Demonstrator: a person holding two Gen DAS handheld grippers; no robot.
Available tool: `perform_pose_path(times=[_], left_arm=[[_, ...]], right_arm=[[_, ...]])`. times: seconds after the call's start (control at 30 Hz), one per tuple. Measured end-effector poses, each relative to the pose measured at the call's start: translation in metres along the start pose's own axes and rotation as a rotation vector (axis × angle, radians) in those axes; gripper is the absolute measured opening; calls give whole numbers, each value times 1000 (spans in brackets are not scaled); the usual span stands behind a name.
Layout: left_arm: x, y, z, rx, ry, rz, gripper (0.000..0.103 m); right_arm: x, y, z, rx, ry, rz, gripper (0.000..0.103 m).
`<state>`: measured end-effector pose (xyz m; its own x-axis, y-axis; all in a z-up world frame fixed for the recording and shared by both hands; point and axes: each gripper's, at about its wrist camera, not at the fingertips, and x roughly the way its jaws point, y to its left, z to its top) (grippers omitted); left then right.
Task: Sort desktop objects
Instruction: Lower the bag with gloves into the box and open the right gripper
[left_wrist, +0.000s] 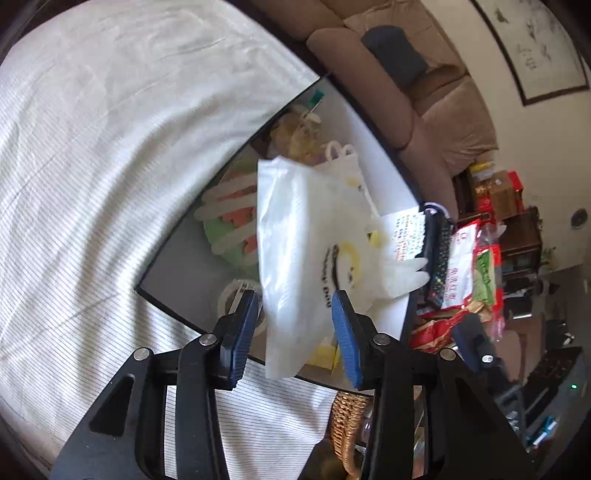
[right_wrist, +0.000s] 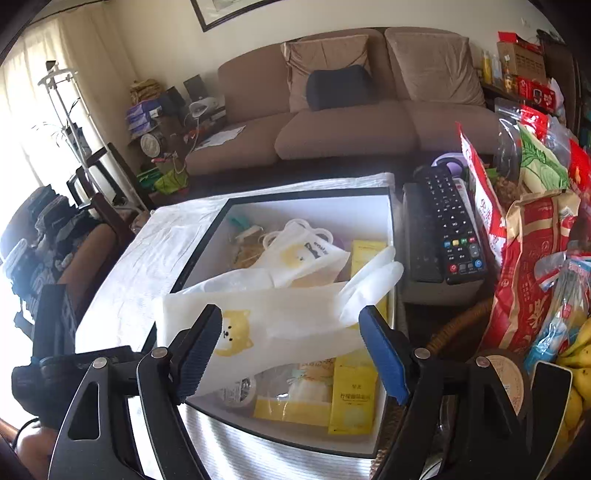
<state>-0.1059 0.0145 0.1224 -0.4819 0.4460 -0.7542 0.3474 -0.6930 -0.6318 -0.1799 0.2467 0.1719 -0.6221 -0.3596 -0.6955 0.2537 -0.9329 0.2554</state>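
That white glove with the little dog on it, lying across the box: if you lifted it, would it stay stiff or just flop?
The white glove would probably flop: it drapes over the box rim, fingers hanging loose. It looks thin, so likely light. Its smooth surface might slip between the right gripper pads.

Table covered by a white striped cloth (right_wrist: 122, 280), creased. A black-rimmed open box (right_wrist: 295, 194) sits directly on the cloth. Just right of the box, a dark block (right_wrist: 415, 236) with a black remote control (right_wrist: 448, 221) on top. Snack packets (right_wrist: 524, 258) crowd the table's right end.
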Motion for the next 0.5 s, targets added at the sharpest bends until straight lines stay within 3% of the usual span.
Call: perform_pose_path(times=[0.07, 0.13, 0.2, 0.3, 0.33, 0.5], left_arm=[[-20, -7, 12, 65, -60, 7, 50], [-32, -15, 25, 153, -111, 20, 51], [-33, -20, 34, 218, -98, 34, 51], [-35, -12, 46, 208, -103, 32, 51], [-34, -9, 48, 212, -97, 31, 51], [-26, 6, 47, 283, -18, 26, 51]], right_arm=[[8, 2, -3, 19, 23, 38, 80], [21, 3, -7, 65, 53, 101, 79], [42, 1, -8, 143, 96, 190, 80], [75, 5, -13, 254, 167, 304, 79], [85, 15, -15, 223, 193, 277, 79], [141, 77, -27, -85, 394, -36, 78]])
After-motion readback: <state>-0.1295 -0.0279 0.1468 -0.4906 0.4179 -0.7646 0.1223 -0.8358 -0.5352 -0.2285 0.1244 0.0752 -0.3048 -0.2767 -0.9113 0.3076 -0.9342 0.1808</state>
